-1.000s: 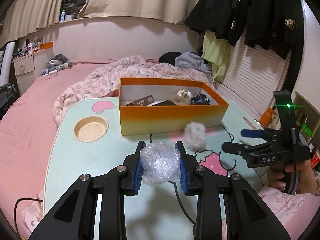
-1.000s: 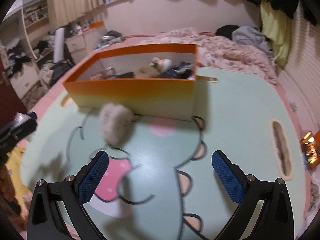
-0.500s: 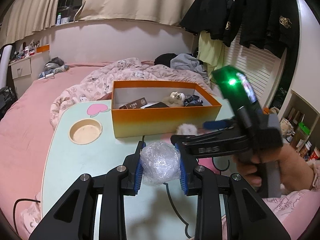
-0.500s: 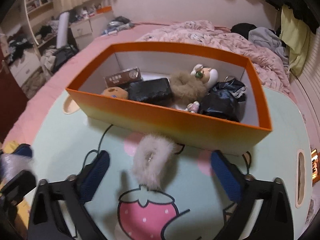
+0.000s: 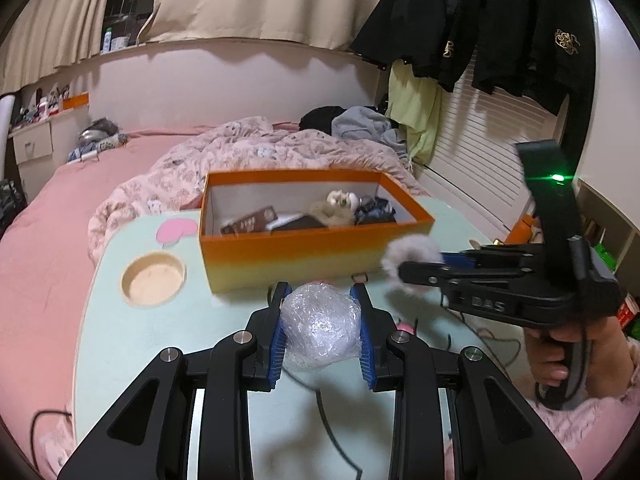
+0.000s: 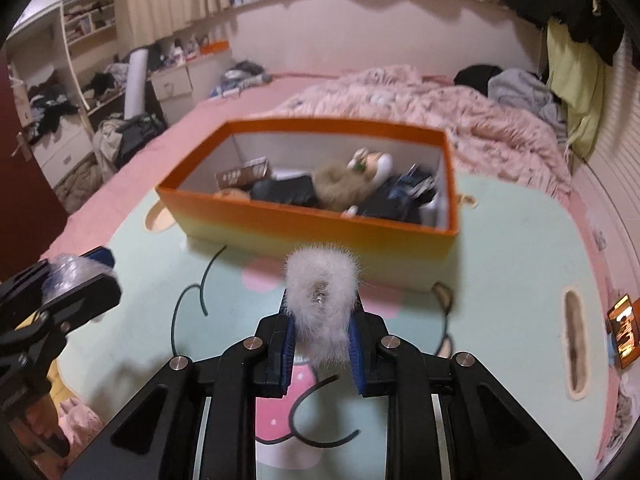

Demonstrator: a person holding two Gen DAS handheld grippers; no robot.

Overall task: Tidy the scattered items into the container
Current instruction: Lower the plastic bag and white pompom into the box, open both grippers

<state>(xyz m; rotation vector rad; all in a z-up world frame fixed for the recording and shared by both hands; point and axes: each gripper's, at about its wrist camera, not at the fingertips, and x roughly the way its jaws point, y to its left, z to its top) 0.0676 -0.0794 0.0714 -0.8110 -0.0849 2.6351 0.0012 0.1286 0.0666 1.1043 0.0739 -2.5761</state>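
My left gripper [image 5: 320, 332] is clamped on a crumpled ball of clear plastic wrap [image 5: 319, 330], both blue pads pressed into its sides, the ball held above the mint-green table [image 5: 120, 340]. My right gripper [image 6: 321, 332] is squeezed onto a fluffy grey hair clip [image 6: 321, 304]; the fur bulges out past the fingertips and a small metal spring shows in its middle. The clip is lifted off the table, with the strawberry print [image 6: 288, 412] below it.

Just ahead of both tools stands the orange box [image 5: 304, 254], its near wall fading to yellow at the base. From the left tool it sits straight ahead and slightly right; from the right tool it is directly in front, just beyond the clip. Inside it lie a brown packet [image 6: 242, 176] at the left, a black wallet-like item [image 6: 288, 192] in the middle, a tan furry toy [image 6: 340, 188] with a pale face, and dark crumpled things [image 6: 404, 196] at the right end.

Ahead-left of my left tool is a round cup recess [image 5: 154, 278] in the tabletop. To the right of my right tool is a slot-shaped handle cutout [image 6: 574, 344]. Beyond the table lies a pink bed with a rumpled floral quilt [image 6: 432, 100].
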